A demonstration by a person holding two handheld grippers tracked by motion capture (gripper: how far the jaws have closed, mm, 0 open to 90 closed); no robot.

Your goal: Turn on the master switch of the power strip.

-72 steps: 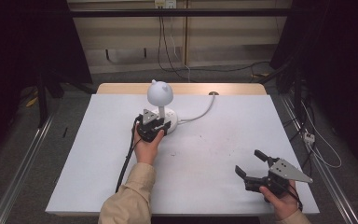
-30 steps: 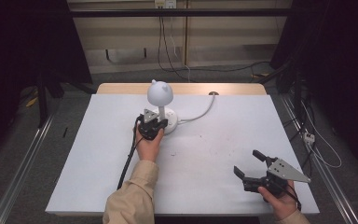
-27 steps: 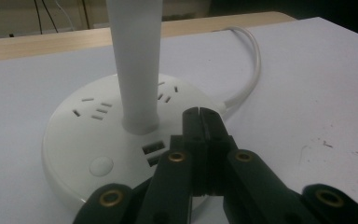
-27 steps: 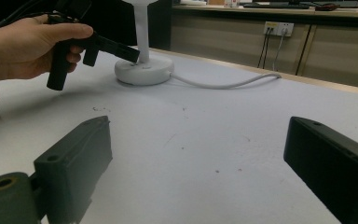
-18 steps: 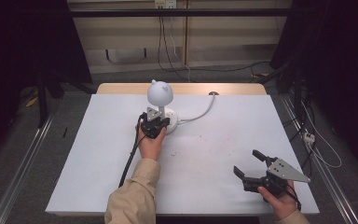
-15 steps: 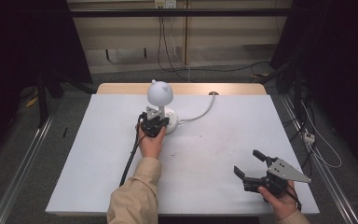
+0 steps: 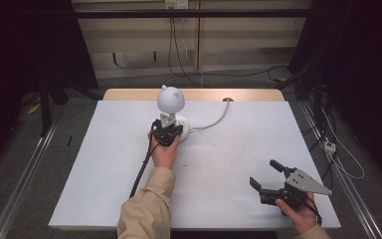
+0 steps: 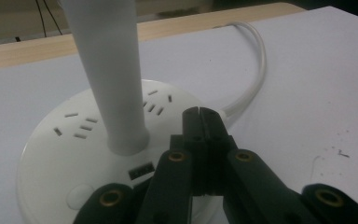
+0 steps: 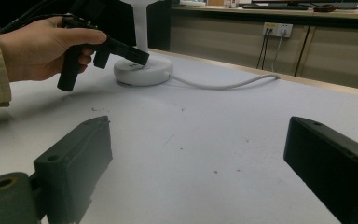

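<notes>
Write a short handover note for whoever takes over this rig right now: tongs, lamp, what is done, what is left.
Left tongs: shut, empty, tips over the desk lamp's round white base, by the stem. Whether they touch the base cannot be told.
Right tongs: open, empty, idle near the table's near right corner.
Lamp: upright at the far middle of the table, round head on top, white cable running to the back edge.
Done: left tongs brought to the base.
Left: probably pressing the round button on the base; no sign the lamp is lit.
</notes>
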